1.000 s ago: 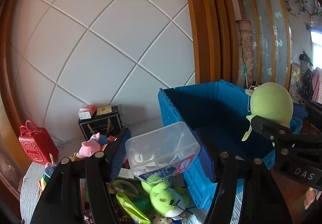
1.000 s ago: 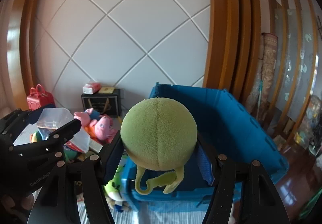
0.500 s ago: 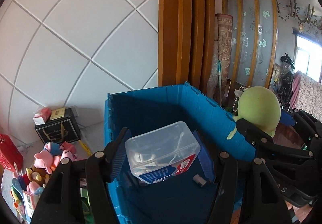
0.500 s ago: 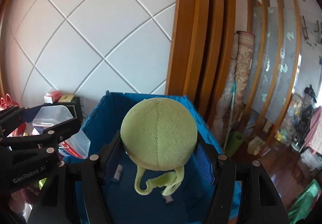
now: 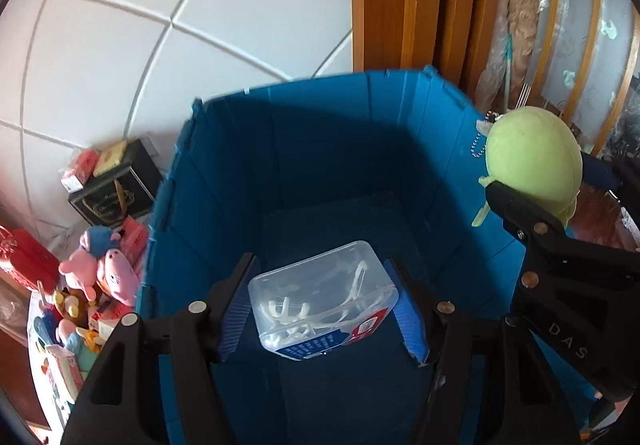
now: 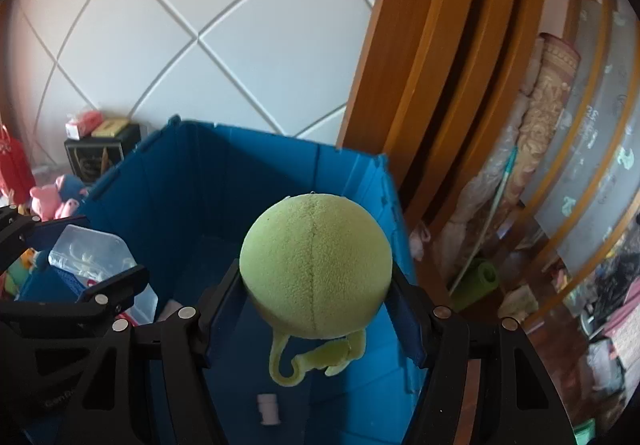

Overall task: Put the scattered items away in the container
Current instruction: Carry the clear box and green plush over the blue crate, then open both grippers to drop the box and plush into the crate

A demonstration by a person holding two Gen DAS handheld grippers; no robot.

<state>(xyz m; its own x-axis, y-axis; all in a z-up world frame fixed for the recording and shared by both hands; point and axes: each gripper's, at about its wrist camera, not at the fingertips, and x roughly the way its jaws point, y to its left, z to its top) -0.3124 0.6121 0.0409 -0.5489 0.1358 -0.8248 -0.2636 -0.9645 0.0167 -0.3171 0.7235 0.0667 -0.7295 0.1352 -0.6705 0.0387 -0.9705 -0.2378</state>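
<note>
The green plush ball (image 6: 316,265) hides part of the blue bin (image 6: 168,181) floor behind it, and what its dangling loops attach to sits out of sight underneath. A small white object (image 6: 269,409) on the bin floor is too small to identify. In the left wrist view the print on the clear plastic box (image 5: 322,311) label is unreadable. The toy pile (image 5: 96,285) beside the bin is cut by the picture's left edge and blurs into a jumble.
</note>
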